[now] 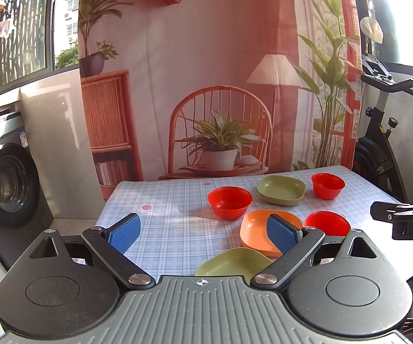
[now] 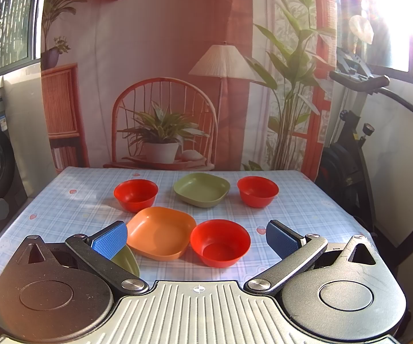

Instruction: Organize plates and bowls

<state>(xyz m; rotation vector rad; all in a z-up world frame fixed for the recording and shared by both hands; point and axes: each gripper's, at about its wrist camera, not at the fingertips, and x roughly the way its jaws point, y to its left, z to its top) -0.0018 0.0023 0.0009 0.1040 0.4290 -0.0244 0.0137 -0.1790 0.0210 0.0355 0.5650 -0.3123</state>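
Both grippers hang low over the near edge of the table (image 2: 306, 200), which is covered in a pale blue checked cloth, and each one has its blue-padded fingers spread wide with nothing between them. From the left wrist view, the left gripper (image 1: 203, 233) sits over the near green plate (image 1: 235, 262), whose far rim shows just past the gripper body. From the right wrist view, the right gripper (image 2: 196, 236) frames the dishes in front of it; only a sliver of that same near green plate (image 2: 127, 261) shows behind its left finger.

Going left to right in the right wrist view: a red bowl (image 2: 135, 190) stands at the back left. Just in front of it and to its right lies the orange plate (image 2: 160, 232), square with rounded corners. Beside the orange plate on the right, nearly touching it, stands the nearest red bowl (image 2: 220, 242). Behind these two, in the back row, lies a second green plate (image 2: 201, 189), and right of that, apart from it, stands a third red bowl (image 2: 258, 190). All dishes are upright and empty, none stacked.

Off the table, a washing machine (image 1: 9, 183) stands at the left, a printed backdrop (image 2: 160, 71) of a chair and plants hangs behind, and an exercise bike (image 2: 358, 143) stands at the right.
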